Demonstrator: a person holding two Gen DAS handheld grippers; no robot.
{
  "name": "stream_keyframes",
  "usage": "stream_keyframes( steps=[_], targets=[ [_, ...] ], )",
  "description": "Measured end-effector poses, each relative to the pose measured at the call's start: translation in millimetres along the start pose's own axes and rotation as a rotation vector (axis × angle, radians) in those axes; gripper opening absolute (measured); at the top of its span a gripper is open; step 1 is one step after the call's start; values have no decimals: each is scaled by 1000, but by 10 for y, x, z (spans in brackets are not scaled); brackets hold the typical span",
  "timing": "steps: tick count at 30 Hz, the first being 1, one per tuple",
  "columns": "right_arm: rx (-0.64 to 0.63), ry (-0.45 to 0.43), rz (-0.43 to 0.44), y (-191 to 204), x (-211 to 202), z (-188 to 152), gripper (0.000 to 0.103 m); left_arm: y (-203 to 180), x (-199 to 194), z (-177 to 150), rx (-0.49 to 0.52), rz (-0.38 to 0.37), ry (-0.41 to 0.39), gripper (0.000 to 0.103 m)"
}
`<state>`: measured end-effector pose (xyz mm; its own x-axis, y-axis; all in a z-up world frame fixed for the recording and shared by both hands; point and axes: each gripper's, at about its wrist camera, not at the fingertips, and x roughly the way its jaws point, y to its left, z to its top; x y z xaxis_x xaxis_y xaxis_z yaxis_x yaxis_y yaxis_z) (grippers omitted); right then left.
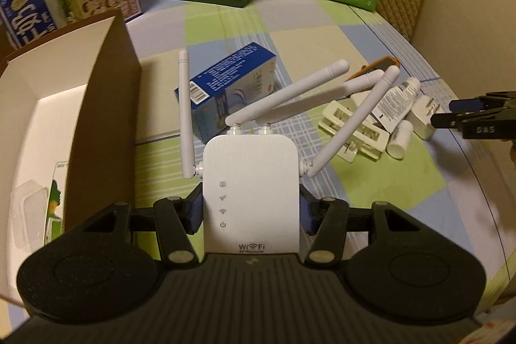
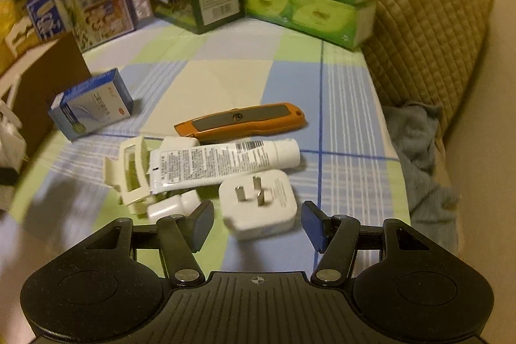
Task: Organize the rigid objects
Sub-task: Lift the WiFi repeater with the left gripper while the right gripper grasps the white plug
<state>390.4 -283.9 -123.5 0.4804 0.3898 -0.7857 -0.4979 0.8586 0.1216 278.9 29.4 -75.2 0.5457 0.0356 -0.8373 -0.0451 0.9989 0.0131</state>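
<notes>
Holding the repeater (image 1: 250, 199) in your left gripper (image 1: 251, 211), fingers (image 1: 193, 213) pinching its two flat sides low on the body; it sits lifted over the bed (image 1: 225, 31), just beside the open box (image 1: 106, 105) on the left; looks light, hard plastic shell, smooth and a bit slippery, so keep the squeeze on the body where it is; the four antennas (image 1: 287, 95) are thin, hinged and splayed at different angles; don't grab them, they'd likely swing or snap, and watch they don't catch the box wall when you lower it in.

Right gripper (image 2: 258, 224) has fingers (image 2: 201, 223) spread, nothing pinched; the plug (image 2: 258, 203) lies on the bed between and just ahead of them, prongs up, not touched as far as I can tell; small, stiff, light, glossy; take it across its flat sides, not by the prongs.

Rest of the pile near it: tube (image 2: 222, 163) lying across a white clip (image 2: 129, 170), soft-walled, so pinch near the cap; knife (image 2: 242, 120) behind, rigid with rubbery grip, take it mid-handle; blue carton (image 2: 92, 105) off to the left, light card, will crush if squeezed hard.
</notes>
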Motion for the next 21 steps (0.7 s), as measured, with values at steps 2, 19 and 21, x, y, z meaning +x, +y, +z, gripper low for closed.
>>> stream_keyframes(
  steps=[2,19,21],
  targets=[
    [-21,15,5,-24,90,24,57,14,-19,-13,-20,7,0,51],
    [-93,57,24,-42,267,9,56,6,-211,-100,-81,61,-20,51],
    [-89,54,24,-36,214,-9,56,6,-249,-105,-85,62,-29,51]
  ],
)
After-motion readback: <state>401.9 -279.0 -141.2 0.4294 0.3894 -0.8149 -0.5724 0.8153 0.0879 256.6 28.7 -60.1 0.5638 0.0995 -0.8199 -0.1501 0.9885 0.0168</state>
